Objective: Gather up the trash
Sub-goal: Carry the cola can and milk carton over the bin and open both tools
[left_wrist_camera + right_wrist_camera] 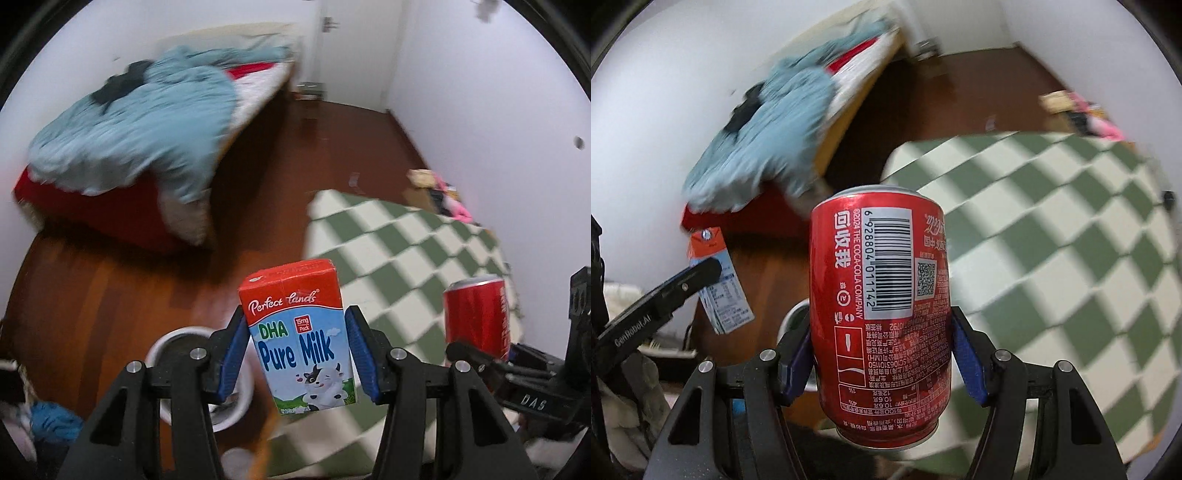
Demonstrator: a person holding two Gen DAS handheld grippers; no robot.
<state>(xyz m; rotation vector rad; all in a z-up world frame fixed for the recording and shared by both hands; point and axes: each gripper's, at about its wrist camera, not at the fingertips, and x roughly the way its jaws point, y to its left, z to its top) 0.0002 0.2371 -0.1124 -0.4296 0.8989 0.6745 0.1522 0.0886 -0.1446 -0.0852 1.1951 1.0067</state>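
My left gripper [297,354] is shut on a red and blue "Pure Milk" carton [301,332], held upright above the floor. The carton also shows in the right wrist view [718,277], at the left, with the left gripper's finger across it. My right gripper [881,354] is shut on a red cola can [881,314], held upside down. The can shows in the left wrist view [478,315] at the right. A white round bin [201,376] stands on the floor below the left gripper; its rim shows behind the can in the right wrist view [792,317].
A bed [147,147] with a light blue blanket stands at the left. A green and white checkered rug [406,251] covers the floor to the right. A pile of small items [439,192] lies by the far wall. Clothes [51,421] lie at the lower left.
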